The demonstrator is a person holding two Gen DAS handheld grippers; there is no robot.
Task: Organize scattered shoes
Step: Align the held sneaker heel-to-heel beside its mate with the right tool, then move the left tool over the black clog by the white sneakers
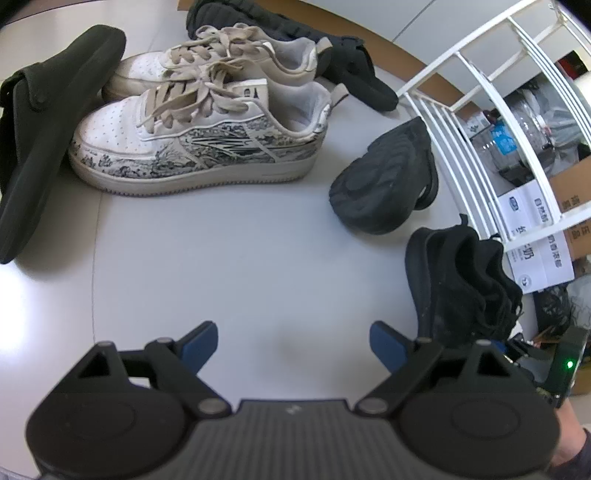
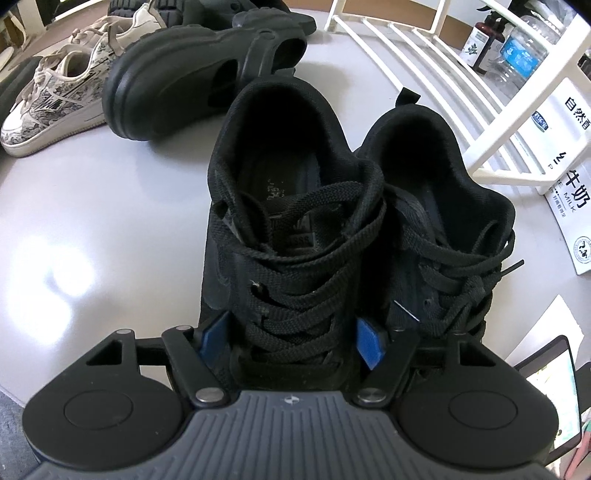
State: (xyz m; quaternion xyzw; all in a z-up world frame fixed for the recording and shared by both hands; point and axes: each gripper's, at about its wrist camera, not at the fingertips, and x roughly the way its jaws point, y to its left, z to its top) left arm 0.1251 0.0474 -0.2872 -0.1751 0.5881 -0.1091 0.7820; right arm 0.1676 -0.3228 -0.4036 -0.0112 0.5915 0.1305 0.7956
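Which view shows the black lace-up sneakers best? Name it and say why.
The right wrist view: the black lace-up sneakers fill the frame side by side, laces and insides plain, the right gripper straddling the nearer one. The left wrist view catches them only small and dark near its right edge.

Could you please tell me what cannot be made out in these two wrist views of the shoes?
- Right wrist view: the toe of the left black laced sneaker is hidden under the right gripper; whether its fingers press the shoe is unclear.
- Left wrist view: the black sandal is cut off by the left edge.
- Left wrist view: the far black shoe lies mostly behind the white sneakers.
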